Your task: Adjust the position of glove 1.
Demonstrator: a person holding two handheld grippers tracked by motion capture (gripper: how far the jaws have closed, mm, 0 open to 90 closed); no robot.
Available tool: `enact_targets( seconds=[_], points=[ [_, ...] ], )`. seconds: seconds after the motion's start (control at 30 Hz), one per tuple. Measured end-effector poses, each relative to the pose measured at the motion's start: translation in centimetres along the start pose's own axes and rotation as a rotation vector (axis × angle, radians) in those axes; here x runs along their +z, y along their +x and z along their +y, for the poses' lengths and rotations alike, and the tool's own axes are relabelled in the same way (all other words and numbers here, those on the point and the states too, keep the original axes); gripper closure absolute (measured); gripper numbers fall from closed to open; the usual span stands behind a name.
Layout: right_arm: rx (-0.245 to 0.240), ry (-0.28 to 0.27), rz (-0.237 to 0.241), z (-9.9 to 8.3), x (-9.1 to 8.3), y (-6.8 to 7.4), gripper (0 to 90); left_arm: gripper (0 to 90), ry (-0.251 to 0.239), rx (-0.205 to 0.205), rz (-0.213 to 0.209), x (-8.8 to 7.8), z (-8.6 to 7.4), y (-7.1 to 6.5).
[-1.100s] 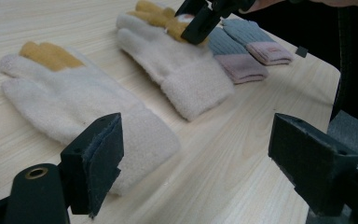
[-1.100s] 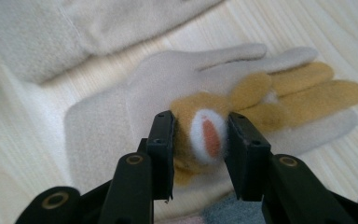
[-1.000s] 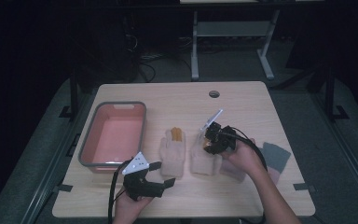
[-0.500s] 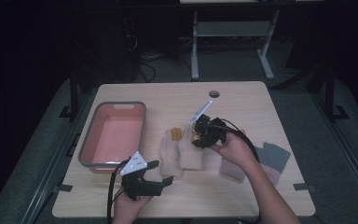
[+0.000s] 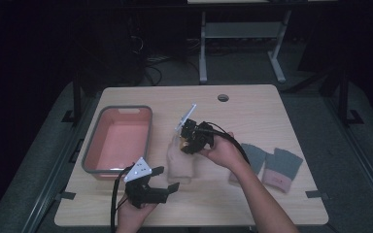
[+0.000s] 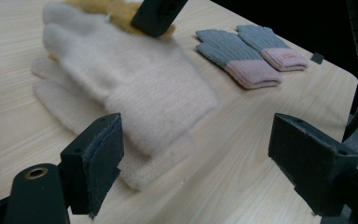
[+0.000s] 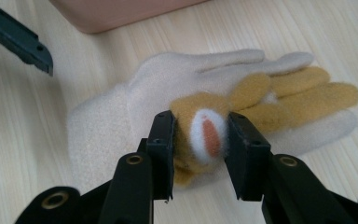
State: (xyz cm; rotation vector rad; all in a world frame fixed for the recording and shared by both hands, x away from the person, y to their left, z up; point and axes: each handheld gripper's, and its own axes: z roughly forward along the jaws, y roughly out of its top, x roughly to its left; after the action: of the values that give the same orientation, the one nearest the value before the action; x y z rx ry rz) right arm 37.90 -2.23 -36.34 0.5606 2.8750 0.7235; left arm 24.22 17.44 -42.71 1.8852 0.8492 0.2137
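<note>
We see the right claw [image 7: 199, 149] clamped on a fuzzy mustard-yellow glove [image 7: 279, 100] lying atop a cream fleece glove [image 7: 121, 112]; our left claw [image 6: 205, 154] gapes apart just beside the cream cuff.

- High view: the table [image 5: 272, 111] is evenly lit from above; the room around it falls to near black.
- The picture is soft and grainy, with faint shadows.
- Left gripper view: the cream glove [image 6: 135, 88] is blurred; the table's far corner meets darkness.
- Right gripper view: bright and sharp, no glare.
</note>
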Motion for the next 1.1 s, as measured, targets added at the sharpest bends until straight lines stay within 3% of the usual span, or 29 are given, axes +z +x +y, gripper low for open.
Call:
enact_targets(
  seconds=[0.23,0.63,0.93,1.0,1.1],
  points=[
    [-0.007,0.023,0.016,0.3,1.4,-0.1,64.1,18.0,0.02,0.003,0.005,0.3,0.0,0.1],
    [0.057,0.041,0.048,-0.9,4.3,-0.8,62.0,18.2,0.028,-0.027,0.015,0.6,-0.1,0.4],
    [0.11,-0.011,0.067,-2.3,4.9,-0.9,57.4,19.2,0.03,-0.049,0.024,0.9,0.1,0.3],
    [0.116,-0.016,0.068,-2.5,4.9,-0.9,54.5,20.8,0.039,-0.046,0.037,1.2,0.2,0.3],
    [0.162,-0.048,0.084,-2.9,4.6,-1.0,46.8,20.9,0.05,-0.053,0.04,1.5,0.3,0.4]
  ],
)
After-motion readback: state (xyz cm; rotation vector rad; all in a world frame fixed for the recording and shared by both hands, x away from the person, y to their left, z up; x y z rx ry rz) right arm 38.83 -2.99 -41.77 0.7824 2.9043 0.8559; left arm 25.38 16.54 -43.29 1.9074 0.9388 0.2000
